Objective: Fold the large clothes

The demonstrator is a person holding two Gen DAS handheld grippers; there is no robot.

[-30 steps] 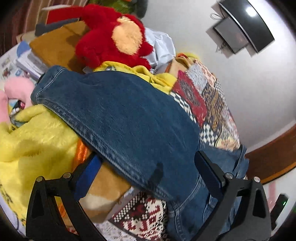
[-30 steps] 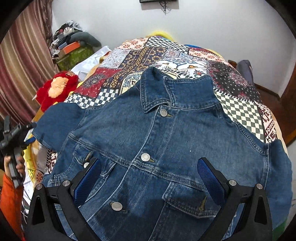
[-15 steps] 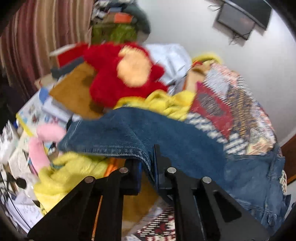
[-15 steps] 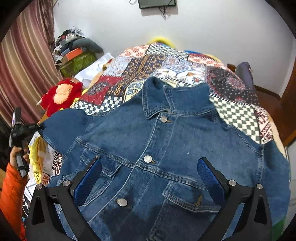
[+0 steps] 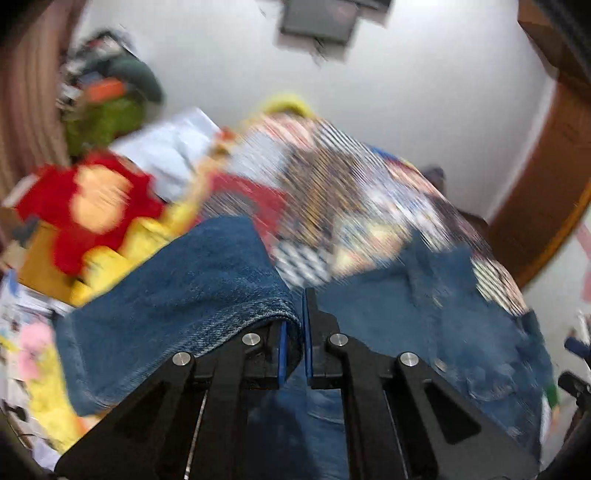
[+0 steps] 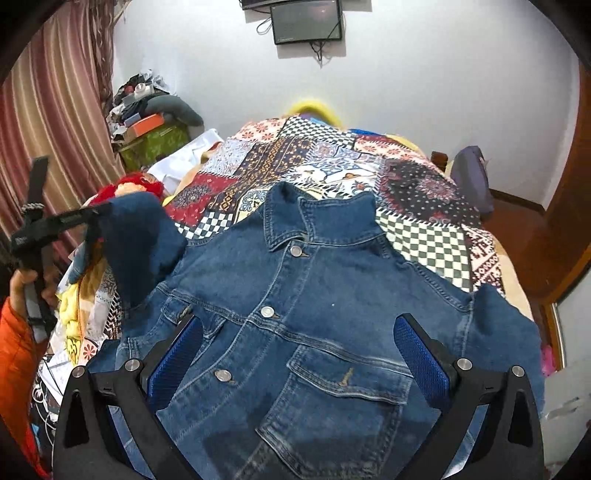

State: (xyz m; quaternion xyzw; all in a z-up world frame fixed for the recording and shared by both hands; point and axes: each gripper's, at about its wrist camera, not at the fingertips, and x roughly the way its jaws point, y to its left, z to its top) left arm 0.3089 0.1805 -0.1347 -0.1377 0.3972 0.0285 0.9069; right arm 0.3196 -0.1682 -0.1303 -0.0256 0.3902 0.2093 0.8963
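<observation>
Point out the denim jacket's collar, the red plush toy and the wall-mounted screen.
denim jacket's collar [image 6: 321, 218], right wrist view, middle of the collar.
red plush toy [image 5: 99, 206], left wrist view, its pale face.
wall-mounted screen [image 6: 306, 20], right wrist view, screen centre.

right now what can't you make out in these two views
- Left wrist view: motion blur smears the patchwork quilt and red plush toy.
- Left wrist view: the denim sleeve edge vanishes between the left hand-held gripper pads.
- Right wrist view: the denim jacket hem is cut off by the bottom edge, behind the right hand-held gripper.

Black tongs [image 6: 297, 352], blue pads [image 6: 421, 354], orange sleeve [image 6: 14, 362].
</observation>
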